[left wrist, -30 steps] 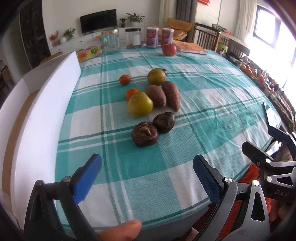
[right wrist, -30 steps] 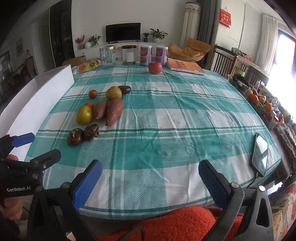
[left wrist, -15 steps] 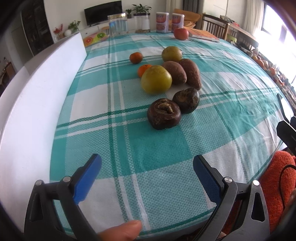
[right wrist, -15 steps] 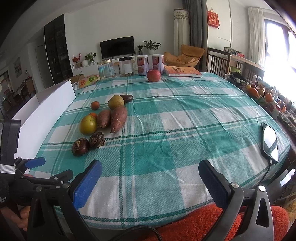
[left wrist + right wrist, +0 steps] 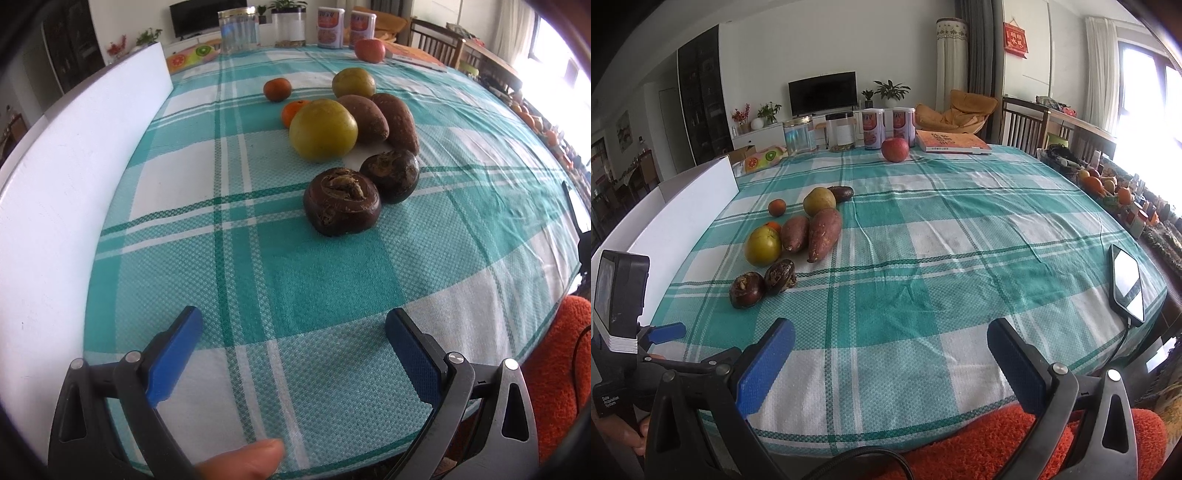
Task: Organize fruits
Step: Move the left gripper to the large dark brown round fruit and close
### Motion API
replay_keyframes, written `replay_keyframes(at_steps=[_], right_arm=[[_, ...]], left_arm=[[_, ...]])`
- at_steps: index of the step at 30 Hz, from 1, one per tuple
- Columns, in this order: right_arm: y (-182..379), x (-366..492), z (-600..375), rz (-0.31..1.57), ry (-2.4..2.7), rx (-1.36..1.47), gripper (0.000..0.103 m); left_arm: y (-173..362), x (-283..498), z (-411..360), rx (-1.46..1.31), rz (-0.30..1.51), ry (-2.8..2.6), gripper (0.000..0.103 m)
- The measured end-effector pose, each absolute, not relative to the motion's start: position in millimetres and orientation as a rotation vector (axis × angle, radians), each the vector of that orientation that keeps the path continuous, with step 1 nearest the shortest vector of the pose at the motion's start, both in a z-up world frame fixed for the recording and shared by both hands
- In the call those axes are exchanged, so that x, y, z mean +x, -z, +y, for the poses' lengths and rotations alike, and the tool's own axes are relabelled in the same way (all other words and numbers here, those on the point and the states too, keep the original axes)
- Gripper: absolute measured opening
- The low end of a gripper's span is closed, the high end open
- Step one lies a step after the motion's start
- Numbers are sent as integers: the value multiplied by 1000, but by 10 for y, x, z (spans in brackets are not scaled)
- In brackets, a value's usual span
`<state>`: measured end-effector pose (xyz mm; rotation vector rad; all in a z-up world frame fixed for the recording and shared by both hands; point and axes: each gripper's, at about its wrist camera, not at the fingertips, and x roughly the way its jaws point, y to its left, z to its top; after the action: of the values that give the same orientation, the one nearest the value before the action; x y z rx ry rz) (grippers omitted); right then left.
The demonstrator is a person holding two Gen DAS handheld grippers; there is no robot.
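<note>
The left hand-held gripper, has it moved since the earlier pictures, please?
Yes. The left hand-held gripper has advanced toward the two dark brown fruits, which loom larger, alongside the white box.

Qty on surface: water chestnuts (image 5: 341, 201) x2, sweet potatoes (image 5: 823, 232) x2, green-yellow fruits (image 5: 323, 129) x2, tangerines (image 5: 277, 89) x2, red apple (image 5: 894, 149) x1.

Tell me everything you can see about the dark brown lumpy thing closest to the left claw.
The water chestnut is a squat, rounded bulb with glossy dark brown skin and a dry, tan, crusty tuft in a dimple on top. It sits flat on the checked tablecloth, nearest of the pile to the open left claw, well ahead of it and ungripped. A second, similar bulb sits just behind it on the right, apparently touching it. Nothing else touches it.
</note>
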<state>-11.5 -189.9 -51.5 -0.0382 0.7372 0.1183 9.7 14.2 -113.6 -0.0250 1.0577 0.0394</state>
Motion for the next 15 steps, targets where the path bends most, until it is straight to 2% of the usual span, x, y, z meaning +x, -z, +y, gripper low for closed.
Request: replay_keyframes(at_steps=[15], right_arm=[[512, -122, -1900, 737, -119, -37, 103]], left_arm=[[1159, 114, 173, -19, 1041, -24, 103]])
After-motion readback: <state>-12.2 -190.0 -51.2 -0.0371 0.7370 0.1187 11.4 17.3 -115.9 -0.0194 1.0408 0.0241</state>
